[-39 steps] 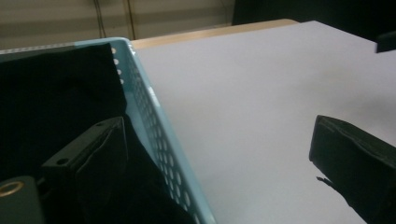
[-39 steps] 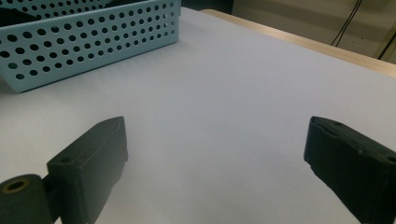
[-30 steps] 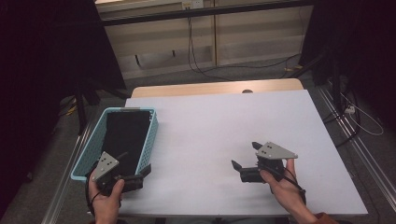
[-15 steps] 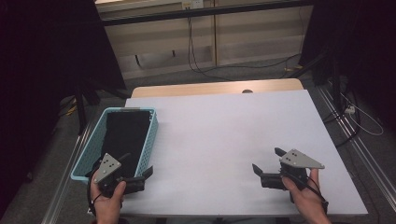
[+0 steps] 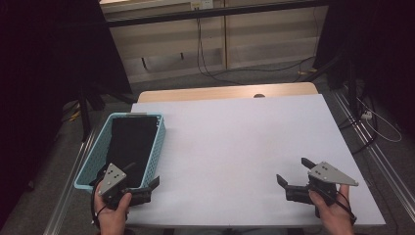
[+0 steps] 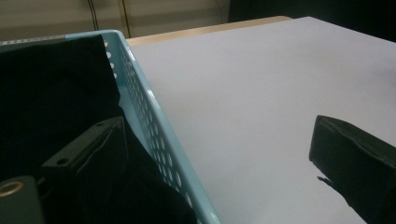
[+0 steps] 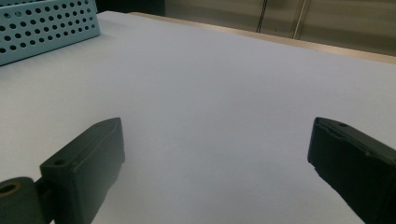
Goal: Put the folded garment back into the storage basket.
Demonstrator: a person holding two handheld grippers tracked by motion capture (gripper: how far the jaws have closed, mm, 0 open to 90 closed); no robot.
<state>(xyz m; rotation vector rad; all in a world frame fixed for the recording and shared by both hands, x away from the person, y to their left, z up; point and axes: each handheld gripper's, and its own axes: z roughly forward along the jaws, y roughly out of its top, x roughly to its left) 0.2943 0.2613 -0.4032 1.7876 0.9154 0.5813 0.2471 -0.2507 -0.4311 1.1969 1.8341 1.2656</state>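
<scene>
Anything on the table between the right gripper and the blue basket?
No: the high view shows bare white table between the right gripper and the blue basket.

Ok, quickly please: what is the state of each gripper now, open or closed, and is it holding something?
Left gripper: open, holding nothing, jaws either side of the blue basket wall.
Right gripper: open, holding nothing, above the white table.
</scene>
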